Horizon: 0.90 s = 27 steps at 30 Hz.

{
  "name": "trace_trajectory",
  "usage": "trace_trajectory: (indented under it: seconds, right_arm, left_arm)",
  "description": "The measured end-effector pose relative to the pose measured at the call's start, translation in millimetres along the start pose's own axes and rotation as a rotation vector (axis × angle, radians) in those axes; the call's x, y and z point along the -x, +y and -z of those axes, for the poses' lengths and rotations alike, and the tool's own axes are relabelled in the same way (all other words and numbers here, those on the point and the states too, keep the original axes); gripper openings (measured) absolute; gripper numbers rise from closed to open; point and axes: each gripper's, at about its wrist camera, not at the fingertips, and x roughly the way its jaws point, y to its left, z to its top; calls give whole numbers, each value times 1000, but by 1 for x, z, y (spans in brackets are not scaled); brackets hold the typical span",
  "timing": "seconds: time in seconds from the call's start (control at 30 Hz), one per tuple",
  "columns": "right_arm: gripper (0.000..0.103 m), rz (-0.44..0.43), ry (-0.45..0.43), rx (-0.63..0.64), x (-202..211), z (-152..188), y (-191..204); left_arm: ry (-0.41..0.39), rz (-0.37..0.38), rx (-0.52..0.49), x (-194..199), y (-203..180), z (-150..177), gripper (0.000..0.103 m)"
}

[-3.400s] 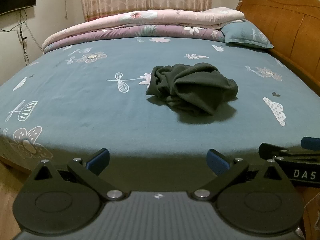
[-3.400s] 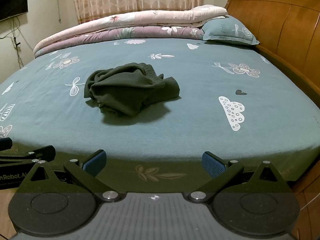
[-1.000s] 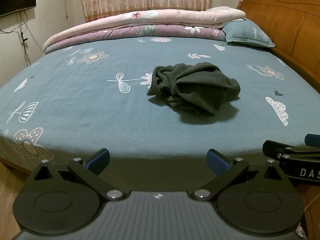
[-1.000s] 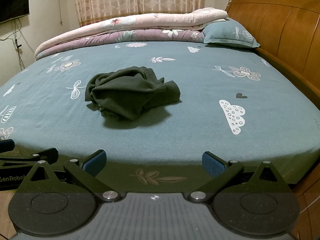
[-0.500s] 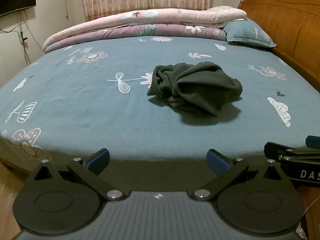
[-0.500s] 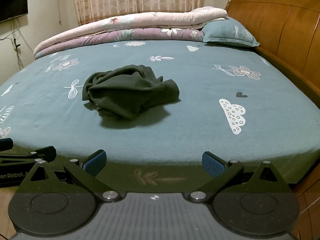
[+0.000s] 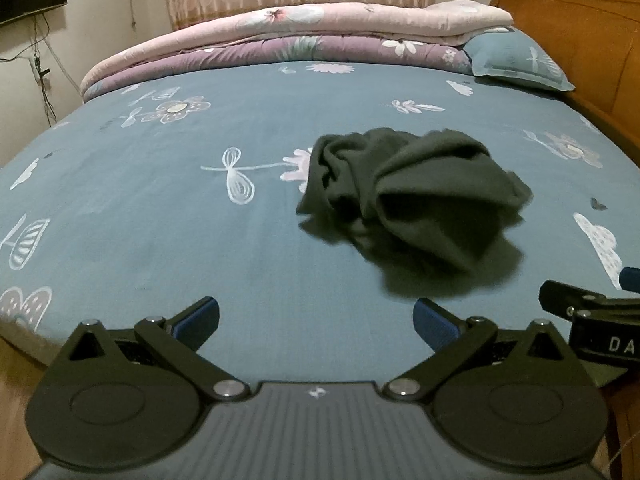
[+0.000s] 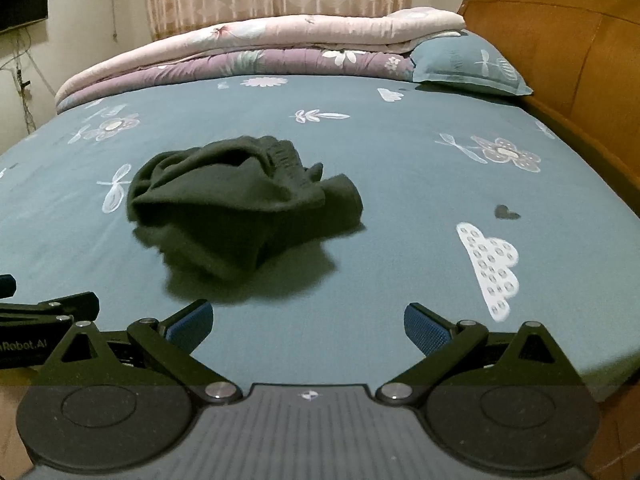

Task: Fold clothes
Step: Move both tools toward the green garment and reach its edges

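Left wrist view: both grippers, left gripper point(image 7: 316, 316) and right gripper point(image 8: 308, 322), jaws wide w/ nothing held, have edged nearer the crumpled dark garment point(image 7: 412, 196) mid-bed sheet point(image 7: 160, 208) vs. 3.4 s ago, suggesting a reach; garment type, edges & underside unreadable, blurred.

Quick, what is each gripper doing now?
Left gripper: open, holding nothing.
Right gripper: open, holding nothing; crumpled dark green garment lies untouched.
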Motion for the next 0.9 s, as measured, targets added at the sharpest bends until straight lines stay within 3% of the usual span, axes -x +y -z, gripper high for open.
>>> trace_trajectory:
  seconds: [0.53,0.9]
  right_arm:
    - [103,-90,74,28,-109,-75,8]
    - [103,-156,107,47,-147,-117,18]
  left_arm:
    - [71,-20,-48,-99,-10,-83,102]
    - [123,-38,-73,-143,-9,-122,102]
